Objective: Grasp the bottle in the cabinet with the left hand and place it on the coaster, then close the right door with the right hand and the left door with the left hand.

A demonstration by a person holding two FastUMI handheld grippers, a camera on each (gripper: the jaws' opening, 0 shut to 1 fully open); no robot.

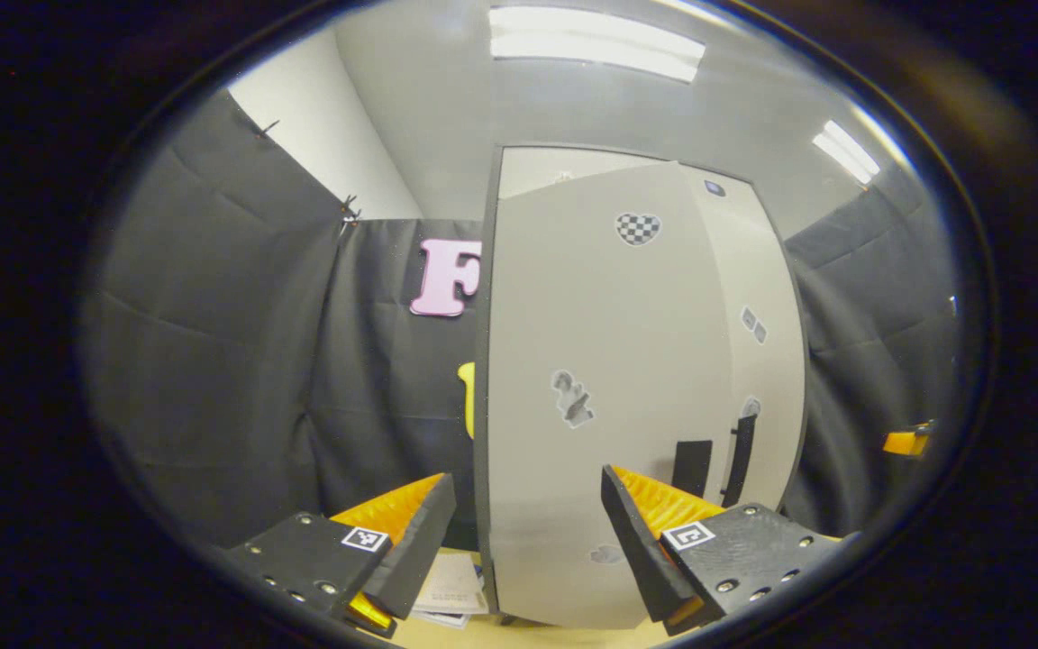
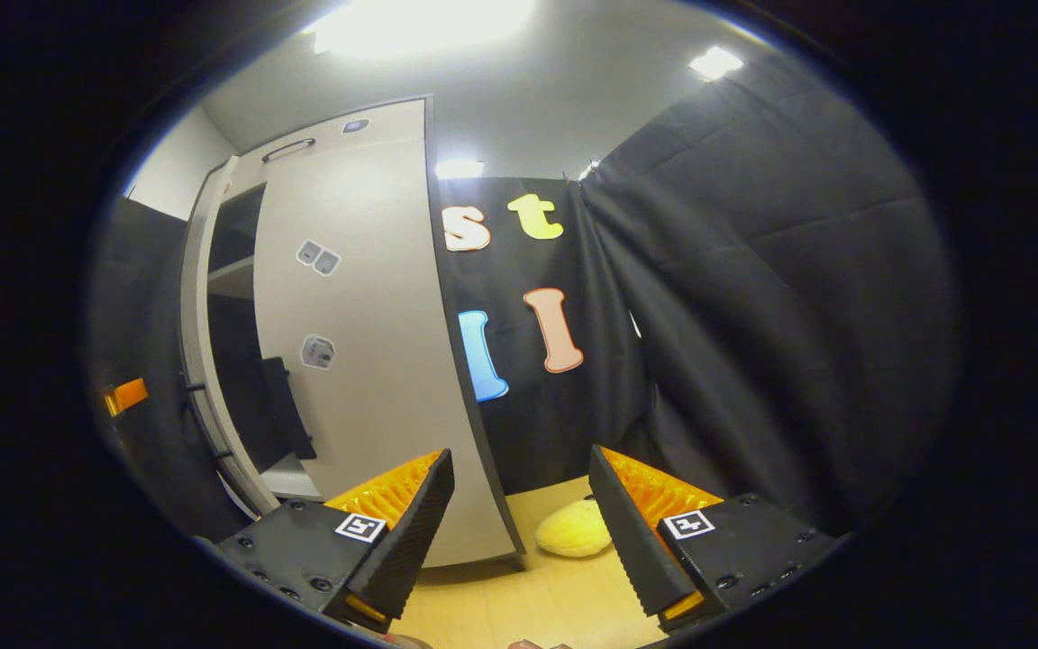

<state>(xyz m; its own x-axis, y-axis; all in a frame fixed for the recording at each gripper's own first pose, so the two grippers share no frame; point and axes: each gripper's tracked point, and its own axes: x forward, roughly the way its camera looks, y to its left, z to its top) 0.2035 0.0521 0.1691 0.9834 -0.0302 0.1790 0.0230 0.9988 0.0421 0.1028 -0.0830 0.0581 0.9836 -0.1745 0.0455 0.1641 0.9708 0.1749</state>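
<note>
Facing the doors: each gripper squaring up to its own panel

Looking along the left gripper [image 1: 528,532], its fingers are standing wide apart and holding nothing. The left door [image 1: 591,397] is rising straight ahead as a tall upright panel, long axis vertical, and its near vertical edge is falling almost between the two fingers. The right door [image 1: 758,333] is showing behind it, to that view's right, with its dark handle [image 1: 740,460] low down. A slip of the other gripper is peeking in at the far right. Some papers [image 1: 451,590] are lying on the table [image 1: 519,635] at the foot of the door. I cannot make out the bottle or the coaster, so whether that step is done is not something I can tell.

Looking along the right gripper [image 2: 519,518], the fingers are likewise gaping wide and empty. The right door [image 2: 366,342] is standing partly open, up and to the left of the fingers, its free edge just above the left finger; the dark cabinet interior [image 2: 231,361] is showing beyond. A yellow soft thing [image 2: 573,530] is lying on the table [image 2: 528,604] between the fingers. Judging by this, the right gripper is the nearer one to the right door, and the push would need to go leftward against its face.
</note>
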